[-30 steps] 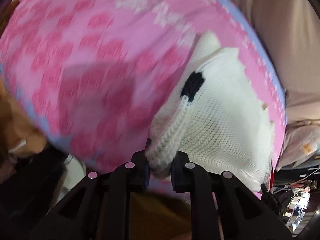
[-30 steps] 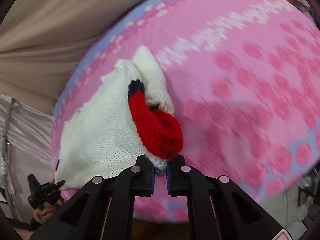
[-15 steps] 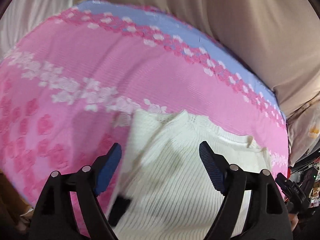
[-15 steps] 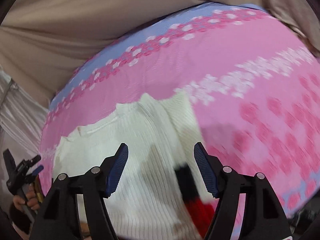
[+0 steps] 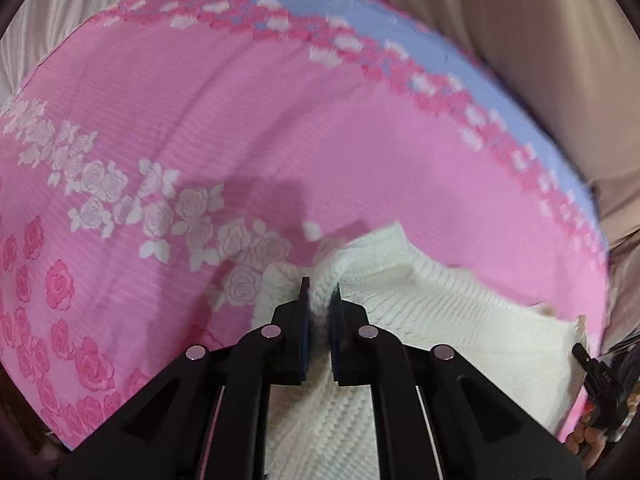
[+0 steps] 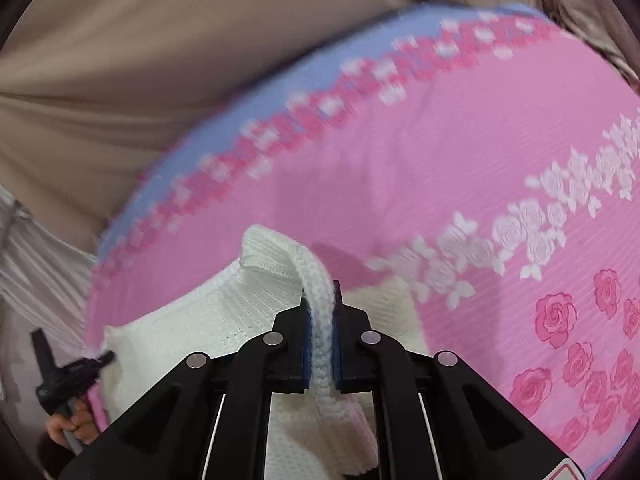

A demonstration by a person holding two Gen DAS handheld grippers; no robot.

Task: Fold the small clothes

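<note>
The sweater (image 5: 440, 320) lies on the pink sheet (image 5: 240, 120). The left gripper (image 5: 320, 296) and right gripper (image 6: 321, 304) have just closed, each pinching a knitted edge, probably to lift it for the next fold.

Left gripper (image 5: 320, 294) and right gripper (image 6: 320, 300), jaws just closed, angled downward.
</note>
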